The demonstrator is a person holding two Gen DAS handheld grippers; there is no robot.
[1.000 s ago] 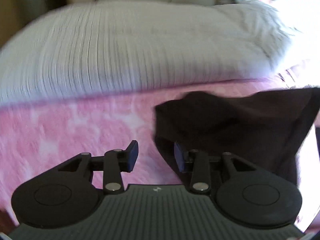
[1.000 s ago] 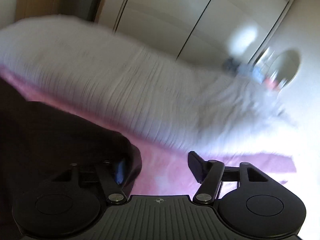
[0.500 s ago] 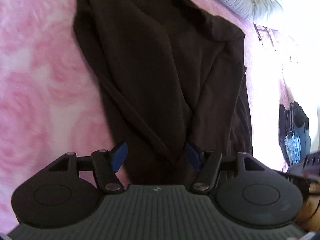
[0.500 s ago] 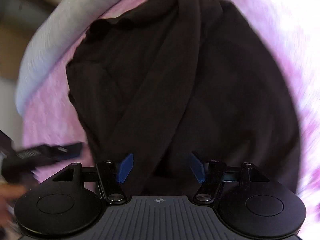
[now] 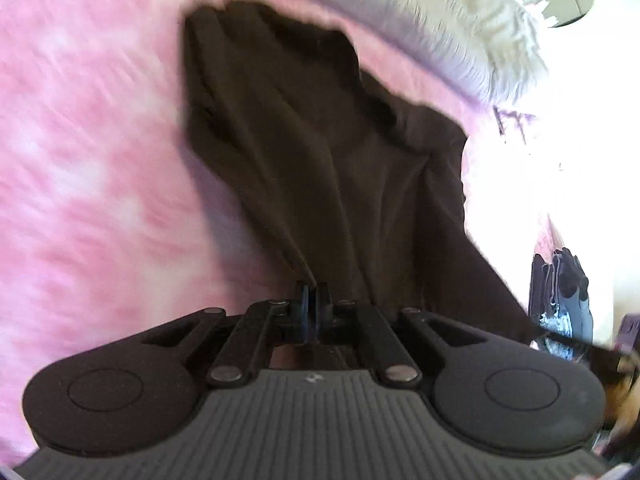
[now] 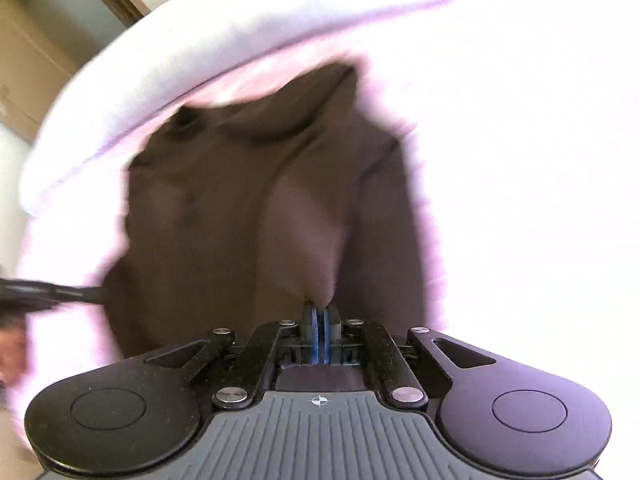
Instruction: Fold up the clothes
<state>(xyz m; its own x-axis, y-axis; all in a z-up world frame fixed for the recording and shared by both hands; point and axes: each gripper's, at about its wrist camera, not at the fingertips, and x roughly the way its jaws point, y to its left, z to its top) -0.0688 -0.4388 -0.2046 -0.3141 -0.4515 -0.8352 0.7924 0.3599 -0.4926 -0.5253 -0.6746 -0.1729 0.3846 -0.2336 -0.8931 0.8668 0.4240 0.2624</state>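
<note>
Dark garment (image 5: 320, 152) lies rumpled on the pink bed cover (image 5: 88, 168). Left gripper (image 5: 311, 300) and right gripper (image 6: 320, 316) — jaws just closed, each pinching its near edge. Advise lifting both evenly, keeping the edge taut — uneven pull risks skewing the fold.

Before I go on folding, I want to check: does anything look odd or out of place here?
Nothing is spilled or damaged. The dark garment lies bunched and creased on the pink bedcover, not flat. The left gripper and right gripper are each shut on its near edge.
</note>
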